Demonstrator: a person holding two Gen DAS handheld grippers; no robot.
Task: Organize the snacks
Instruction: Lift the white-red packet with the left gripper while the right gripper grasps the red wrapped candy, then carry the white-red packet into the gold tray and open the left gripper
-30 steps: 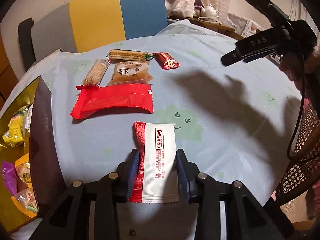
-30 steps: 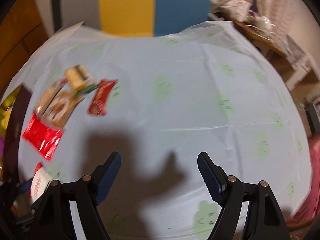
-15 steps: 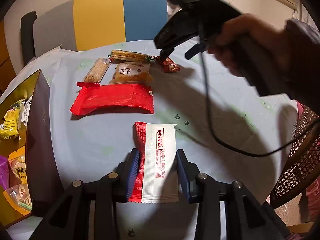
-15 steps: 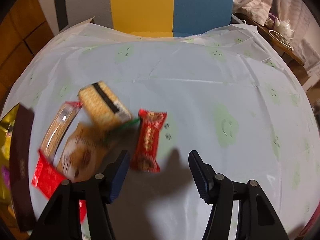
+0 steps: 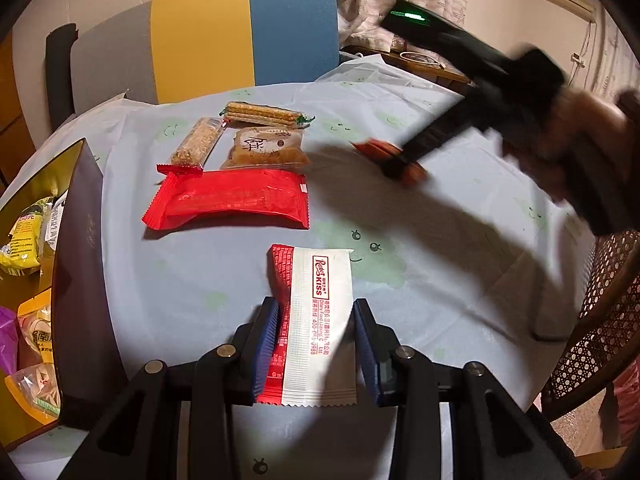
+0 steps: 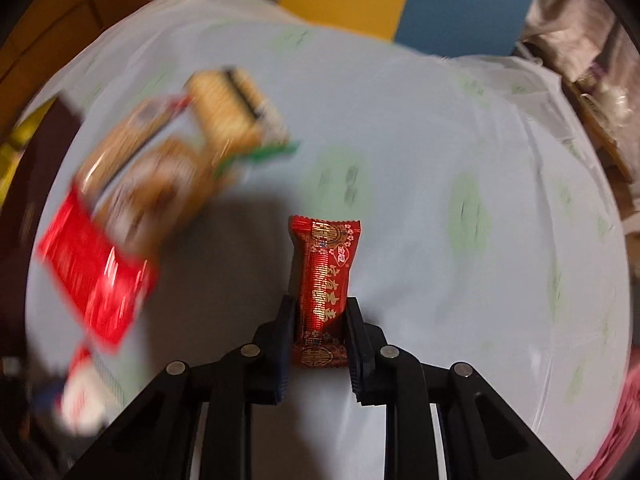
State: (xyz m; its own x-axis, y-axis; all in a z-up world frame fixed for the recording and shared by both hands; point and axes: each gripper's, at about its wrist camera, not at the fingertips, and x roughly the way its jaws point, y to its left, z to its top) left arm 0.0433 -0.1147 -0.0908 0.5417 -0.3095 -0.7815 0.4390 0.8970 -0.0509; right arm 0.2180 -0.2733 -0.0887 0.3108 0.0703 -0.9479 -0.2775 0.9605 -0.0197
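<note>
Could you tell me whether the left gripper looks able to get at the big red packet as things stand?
Probably not yet: the left gripper is shut on the white packet. The path to the big red packet across the table looks bare.

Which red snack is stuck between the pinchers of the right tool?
The small dark red bar with gold writing. The big plain red packet lies free, and the red-and-white one sits in the left tool.

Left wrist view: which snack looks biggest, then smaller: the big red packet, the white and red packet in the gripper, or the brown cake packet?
1. Big red packet.
2. White and red packet: it is nearest the camera, so unsure against the first.
3. Brown cake packet.
</note>
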